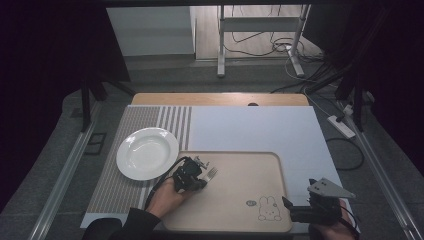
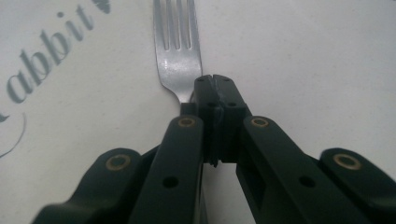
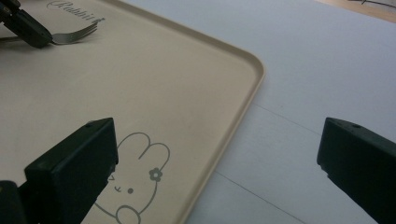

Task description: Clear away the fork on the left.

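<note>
silver four-tined fork [image 2: 177, 51], neck in left tool [image 2: 215, 81]; over beige tray [image 1: 240, 200]

Steel fork [image 2: 177, 51], tines forward, over beige tray [image 1: 260, 165]

Wide-apart black fingers [image 3: 70, 163] frame a beige tray [image 3: 187, 93] with rabbit drawing [image 3: 135, 182]; a fork [image 3: 77, 33] lies beyond.

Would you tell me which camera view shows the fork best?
The left gripper view: the fork is close, tines sharp, neck clamped by the left gripper. The high view shows small tines; the right gripper view, a distant side glimpse.
</note>
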{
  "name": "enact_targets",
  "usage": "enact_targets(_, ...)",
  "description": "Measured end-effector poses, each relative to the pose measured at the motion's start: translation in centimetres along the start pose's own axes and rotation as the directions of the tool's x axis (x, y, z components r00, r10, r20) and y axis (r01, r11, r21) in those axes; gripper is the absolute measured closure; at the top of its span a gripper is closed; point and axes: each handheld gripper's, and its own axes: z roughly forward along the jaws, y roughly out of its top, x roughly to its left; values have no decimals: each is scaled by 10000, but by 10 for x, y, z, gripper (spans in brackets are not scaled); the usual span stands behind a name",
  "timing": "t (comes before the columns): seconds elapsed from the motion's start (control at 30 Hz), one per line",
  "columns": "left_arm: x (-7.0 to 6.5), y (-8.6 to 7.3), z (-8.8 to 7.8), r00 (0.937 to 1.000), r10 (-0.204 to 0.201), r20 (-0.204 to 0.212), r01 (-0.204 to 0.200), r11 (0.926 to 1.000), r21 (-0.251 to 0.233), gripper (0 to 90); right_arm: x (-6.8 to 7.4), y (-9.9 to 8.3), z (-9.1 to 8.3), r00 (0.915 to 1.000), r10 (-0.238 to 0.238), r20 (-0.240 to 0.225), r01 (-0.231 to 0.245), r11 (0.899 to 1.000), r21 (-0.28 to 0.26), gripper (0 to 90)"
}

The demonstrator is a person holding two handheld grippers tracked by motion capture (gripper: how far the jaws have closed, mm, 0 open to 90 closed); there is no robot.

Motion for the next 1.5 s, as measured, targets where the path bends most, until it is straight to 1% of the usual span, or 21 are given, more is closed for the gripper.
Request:
enact_targets(0.03, 2, -1, -1, 9999, -28, -148, 28, 10000, 11, 887, 0, 0, 0, 10000, -2, 0, 2, 10000, -3, 0)
enact_targets(0.07, 2, -1, -1, 9999, -28, -148, 28, 10000, 11, 888, 0, 0, 0, 10000, -2, 0, 2, 10000, -3, 0)
enact_targets(0.1, 6, -2, -2, 9997, -91, -218, 91, 10000, 10, 888, 0, 0, 0, 10000, 10, 0, -10, 10000, -1, 0)
enact_targets(0.13, 6, -2, -2, 9997, -91, -218, 91, 10000, 10, 888, 0, 0, 0, 10000, 10, 0, -10, 10000, -1, 0)
enact_targets(0.33, 19, -8, -6, 9989, -374, -289, 370, 9992, -143, 888, 0, 0, 0, 10000, 35, 18, -35, 10000, -20, 0)
enact_targets(0.37, 22, -10, -7, 9985, -440, -312, 435, 9989, -163, 888, 0, 0, 0, 10000, 31, 17, -30, 10000, -26, 0)
enact_targets(0.63, 32, -16, -11, 9966, -707, -422, 698, 9973, -225, 887, 0, 0, 0, 10000, 13, 5, -13, 10000, 0, 0)
enact_targets(0.67, 34, -17, -12, 9965, -755, -350, 747, 9970, -224, 887, 0, 0, 0, 10000, 11, 5, -11, 10000, -5, 0)
enact_targets(0.83, 39, -20, -14, 9952, -925, -306, 919, 9955, -228, 887, 0, 0, 0, 10000, 2, 31, -2, 10000, 5, 0)
enact_targets(1.07, 48, -27, -19, 9911, -1290, -343, 1284, 9916, -170, 887, 0, 0, 0, 10000, 10, 32, -10, 10000, 8, 0)
enact_targets(1.37, 55, -31, -22, 9876, -1513, -406, 1509, 9884, -144, 886, 1, 0, 1, 10000, -32, 14, 32, 10000, -5, 0)
enact_targets(1.43, 56, -32, -23, 9858, -1632, -400, 1628, 9866, -142, 886, 1, 0, 1, 10000, -31, 24, 31, 10000, -5, 0)
enact_targets(1.5, 57, -33, -24, 9851, -1665, -421, 1660, 9860, -139, 886, 1, 0, 1, 10000, -37, 11, 37, 10000, 1, 0)
